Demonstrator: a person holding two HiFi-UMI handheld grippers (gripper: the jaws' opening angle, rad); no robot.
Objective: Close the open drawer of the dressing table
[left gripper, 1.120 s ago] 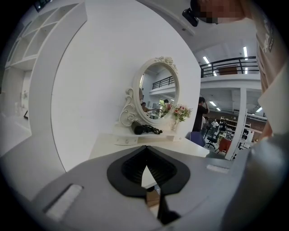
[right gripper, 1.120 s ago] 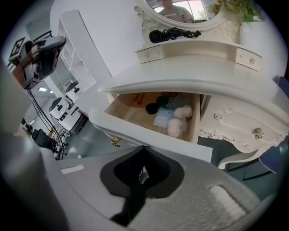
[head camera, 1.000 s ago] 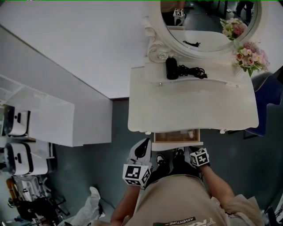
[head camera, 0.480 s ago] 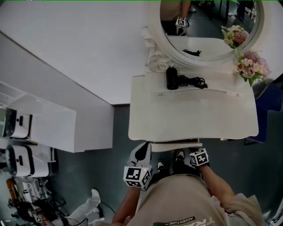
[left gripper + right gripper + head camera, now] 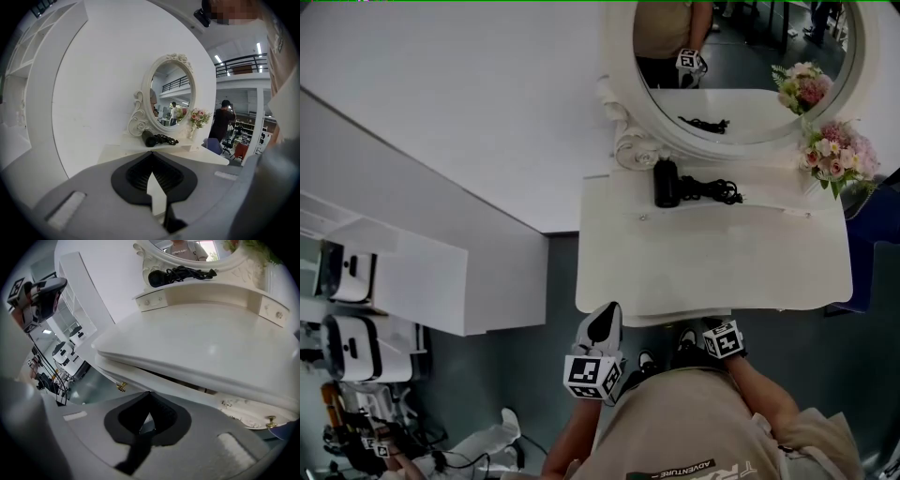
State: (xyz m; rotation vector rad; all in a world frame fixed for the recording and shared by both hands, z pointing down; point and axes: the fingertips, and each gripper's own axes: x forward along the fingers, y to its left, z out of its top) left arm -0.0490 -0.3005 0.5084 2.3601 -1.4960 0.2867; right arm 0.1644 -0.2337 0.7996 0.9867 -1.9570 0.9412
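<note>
The white dressing table stands against the wall. In the head view only a thin strip of its drawer shows under the front edge. In the right gripper view the drawer front, with a brass knob, sits close under the tabletop, with a narrow dark gap between them. My right gripper is shut and empty, its tips right at the drawer front; in the head view the gripper sits at the table's front edge. My left gripper is shut and empty, held left of the drawer and clear of it.
A black hair dryer with its cord lies on the raised back shelf below the oval mirror. Pink flowers stand at the right. A white shelf unit is on the left and a blue chair on the right. A second knob shows on the table's skirt.
The drawer has slid in: its wooden inside showed a second ago and is now hidden under the tabletop. My right gripper moved forward with it; the left stayed beside it.
</note>
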